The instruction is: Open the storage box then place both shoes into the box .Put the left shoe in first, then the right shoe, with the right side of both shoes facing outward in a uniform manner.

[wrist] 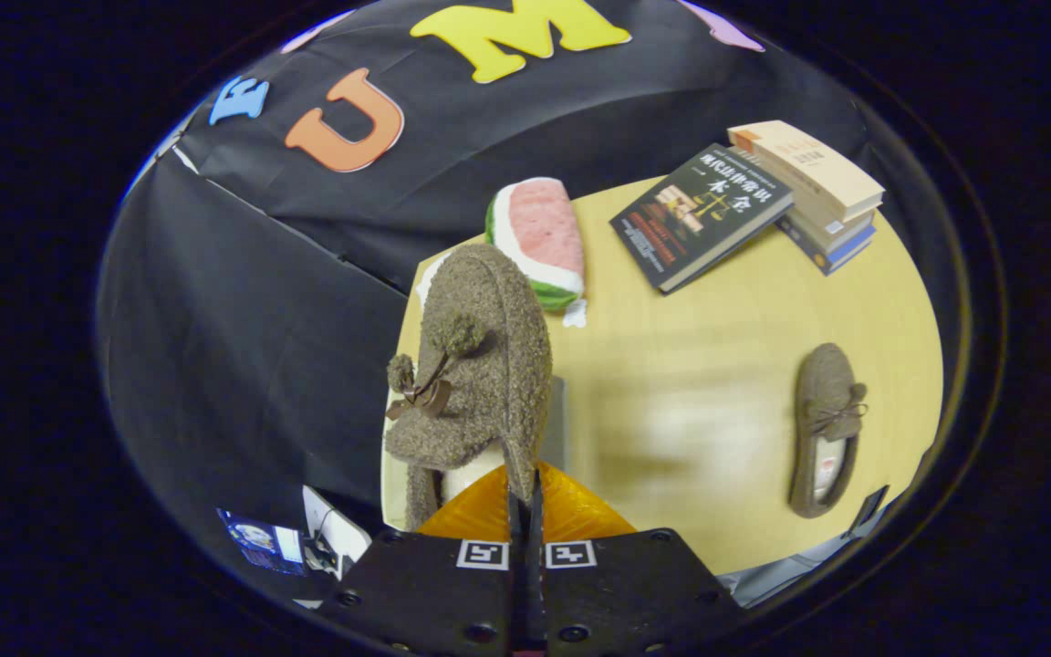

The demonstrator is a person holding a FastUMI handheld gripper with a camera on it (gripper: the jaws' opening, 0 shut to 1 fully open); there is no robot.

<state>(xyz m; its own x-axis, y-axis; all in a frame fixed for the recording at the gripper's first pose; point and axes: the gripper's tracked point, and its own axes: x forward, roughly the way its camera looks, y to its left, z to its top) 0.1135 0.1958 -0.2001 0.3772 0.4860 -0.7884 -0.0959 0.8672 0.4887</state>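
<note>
Brown shoe (480,365) lifted off desk (717,365), heel edge pinched between nearly closed fingers (525,520). Second shoe (825,429) lies on desk, well apart. Step, likely: carrying first shoe; box unseen. Next: lower it in, right side outward.

Two brown fuzzy shoes — one held (475,365), one lying on the table (825,429) — one watermelon plush (539,237), one dark book (703,214), one book stack (822,192).
</note>
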